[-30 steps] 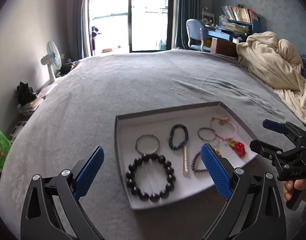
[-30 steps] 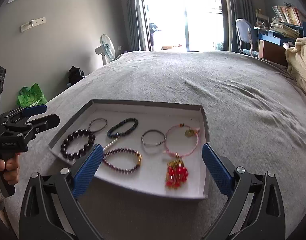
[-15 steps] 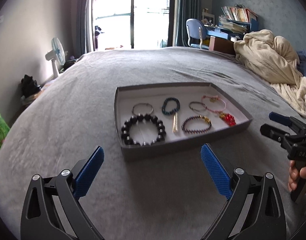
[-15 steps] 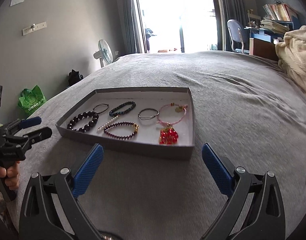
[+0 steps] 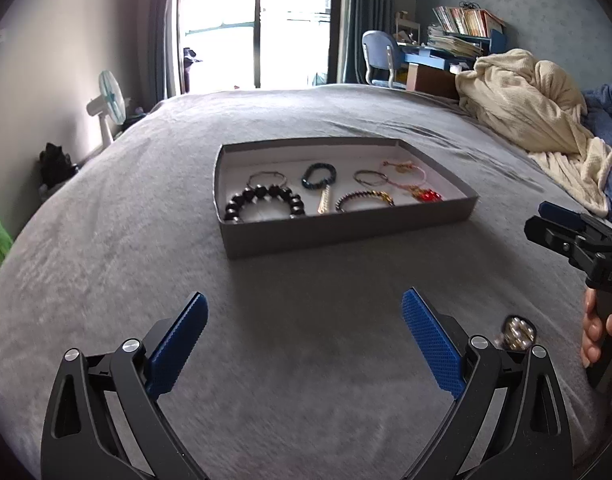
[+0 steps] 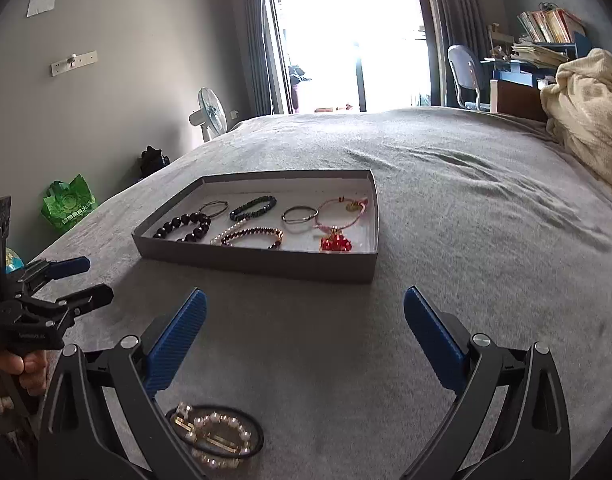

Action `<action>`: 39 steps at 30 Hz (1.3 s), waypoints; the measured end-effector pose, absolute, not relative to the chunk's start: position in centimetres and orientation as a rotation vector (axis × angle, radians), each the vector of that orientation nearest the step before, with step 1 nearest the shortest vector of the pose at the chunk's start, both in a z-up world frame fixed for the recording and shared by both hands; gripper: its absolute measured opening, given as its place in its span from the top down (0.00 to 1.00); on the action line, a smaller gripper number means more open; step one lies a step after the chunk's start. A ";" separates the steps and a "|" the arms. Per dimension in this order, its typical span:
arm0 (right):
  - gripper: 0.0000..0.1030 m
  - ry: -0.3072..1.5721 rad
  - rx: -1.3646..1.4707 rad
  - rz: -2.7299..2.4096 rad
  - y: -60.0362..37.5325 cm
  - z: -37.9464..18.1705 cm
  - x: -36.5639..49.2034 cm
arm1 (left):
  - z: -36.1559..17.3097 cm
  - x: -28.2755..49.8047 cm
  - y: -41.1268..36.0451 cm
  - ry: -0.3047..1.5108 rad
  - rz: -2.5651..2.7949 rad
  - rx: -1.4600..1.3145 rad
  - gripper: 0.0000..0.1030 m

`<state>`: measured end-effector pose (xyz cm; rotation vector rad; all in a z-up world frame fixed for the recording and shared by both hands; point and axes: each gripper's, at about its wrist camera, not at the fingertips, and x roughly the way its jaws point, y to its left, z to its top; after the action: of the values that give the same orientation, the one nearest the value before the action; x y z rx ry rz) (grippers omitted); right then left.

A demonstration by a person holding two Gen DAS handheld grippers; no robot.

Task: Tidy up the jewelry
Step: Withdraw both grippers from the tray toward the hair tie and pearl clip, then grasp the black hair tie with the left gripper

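A: Nearest the right gripper (image 6: 303,330) lay a pearl hair tie (image 6: 215,436), flat on the grey bedspread (image 6: 446,208) just beside and partly behind its left finger. What were the claws doing?

B: Both were spread wide and held nothing. The left gripper (image 5: 303,338) hovered over bare bedspread; in its view only a scrap of the pearl piece showed past its right finger.

A: And the person's hands?

B: One hand (image 5: 598,328) gripped the right tool's handle at the edge of the left view.

A: Farther out?

B: The grey tray (image 6: 265,266) sat well apart from both claws, in the middle of the bed. Inside it lay the dark bead bracelet (image 5: 263,202), a teal bracelet (image 5: 318,175), a pink cord bracelet (image 6: 342,212) and a red charm (image 6: 336,243), among others, close together.

A: What could have gone wrong from there?

B: I judged the hair tie the likely next pick. It lay low and nearly under the claw, so a blind reach might have pinched bedspread with it, or caught only the elastic and let the pearls dangle. Dropping it into that crowded tray could have tangled it with the cord bracelet.

A: Beyond the tray?

B: A cream blanket (image 5: 526,104), a fan (image 6: 211,114) and the bright balcony door (image 6: 346,36).
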<state>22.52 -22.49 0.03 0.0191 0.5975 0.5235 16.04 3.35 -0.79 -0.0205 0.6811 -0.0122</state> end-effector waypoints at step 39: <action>0.05 0.724 0.278 0.426 -28.3 -2.6 21.9 | -3.6 16.2 -9.6 0.862 -0.373 0.105 0.51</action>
<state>21.89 -28.29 -2.60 0.2778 0.7236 0.4264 16.25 -9.58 -3.57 0.1053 0.8615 -0.3728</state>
